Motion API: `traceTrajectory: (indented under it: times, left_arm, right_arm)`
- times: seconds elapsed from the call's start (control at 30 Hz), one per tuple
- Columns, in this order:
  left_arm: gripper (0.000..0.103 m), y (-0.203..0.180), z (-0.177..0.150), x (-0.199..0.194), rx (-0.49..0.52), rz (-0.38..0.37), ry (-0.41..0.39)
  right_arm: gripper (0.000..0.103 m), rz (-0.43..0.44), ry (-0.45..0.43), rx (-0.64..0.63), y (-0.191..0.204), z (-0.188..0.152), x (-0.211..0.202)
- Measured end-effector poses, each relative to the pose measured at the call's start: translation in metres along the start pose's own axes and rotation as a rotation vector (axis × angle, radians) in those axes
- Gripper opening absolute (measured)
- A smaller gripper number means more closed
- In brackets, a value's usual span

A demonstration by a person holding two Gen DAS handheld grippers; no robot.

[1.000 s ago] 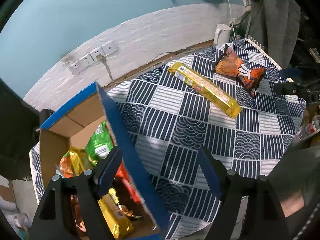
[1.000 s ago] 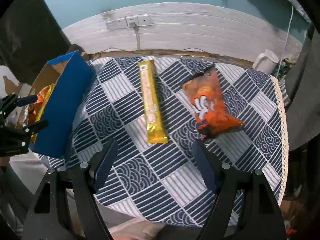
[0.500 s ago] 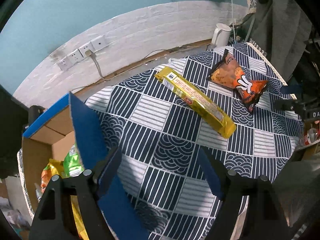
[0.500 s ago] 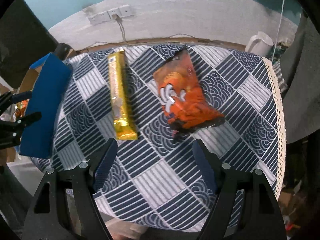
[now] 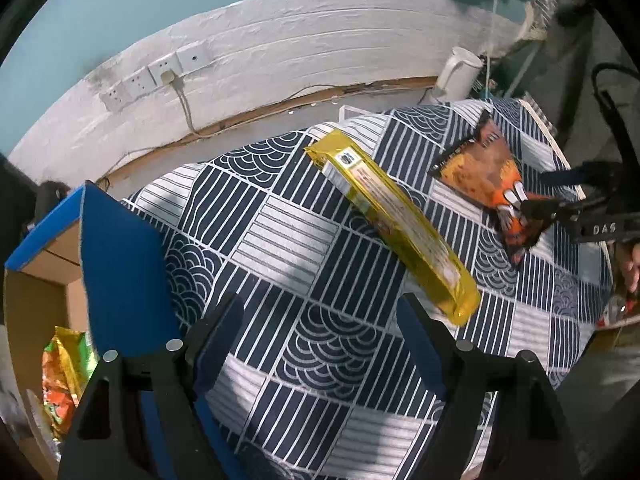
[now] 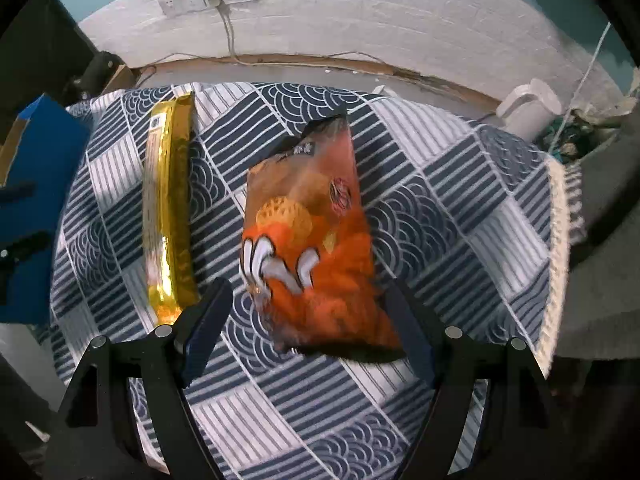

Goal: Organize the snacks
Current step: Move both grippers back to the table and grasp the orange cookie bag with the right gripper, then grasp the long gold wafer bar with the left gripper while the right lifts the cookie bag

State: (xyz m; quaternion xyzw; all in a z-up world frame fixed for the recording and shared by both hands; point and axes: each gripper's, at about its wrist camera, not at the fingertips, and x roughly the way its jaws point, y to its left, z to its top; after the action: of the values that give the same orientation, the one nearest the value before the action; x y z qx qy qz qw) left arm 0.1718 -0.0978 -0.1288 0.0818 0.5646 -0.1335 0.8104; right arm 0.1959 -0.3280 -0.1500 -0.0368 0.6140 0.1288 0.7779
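An orange chip bag (image 6: 308,240) lies on the patterned tablecloth (image 6: 460,208), its near end between the open jaws of my right gripper (image 6: 308,308). A long yellow snack pack (image 6: 168,212) lies just left of it. In the left wrist view the yellow pack (image 5: 392,220) runs diagonally ahead and to the right of my open, empty left gripper (image 5: 320,320). The orange bag (image 5: 488,184) lies beyond, with my right gripper (image 5: 560,196) reaching over it. A blue-flapped cardboard box (image 5: 116,248) at the left holds snack packets (image 5: 64,372).
A white kettle (image 6: 528,110) stands at the table's far right edge, seen too in the left wrist view (image 5: 460,74). Wall sockets (image 5: 160,76) with a cable sit on the white wall behind. Grey fabric (image 6: 600,264) hangs past the table's right edge.
My left gripper has swung right, away from the box and toward the yellow pack. My right gripper has moved right and forward until the orange bag lies between its jaws.
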Motion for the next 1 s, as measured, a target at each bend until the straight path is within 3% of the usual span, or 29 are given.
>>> traceTrajectory:
  times: [0.23, 0.47, 0.7, 0.8, 1.0]
  left_arm:
    - [0.08, 0.002, 0.011, 0.018, -0.073, -0.047, 0.041]
    - [0.08, -0.014, 0.011, 0.026, -0.007, -0.025, 0.06]
    - [0.08, -0.024, 0.024, 0.038, -0.035, -0.035, 0.061]
    - [0.08, -0.033, 0.036, 0.046, -0.073, -0.064, 0.067]
    - [0.081, -0.052, 0.054, 0.063, -0.12, -0.069, 0.079]
  right_arm:
    - [0.079, -0.04, 0.027, -0.029, 0.004, 0.014, 0.025]
    - [0.078, -0.067, 0.052, -0.073, 0.0, 0.015, 0.037]
    - [0.039, -0.032, -0.003, -0.06, -0.014, 0.014, 0.014]
    - [0.033, -0.037, -0.003, -0.052, -0.018, 0.014, 0.009]
    - [0.031, -0.047, -0.012, -0.024, -0.032, 0.008, 0.003]
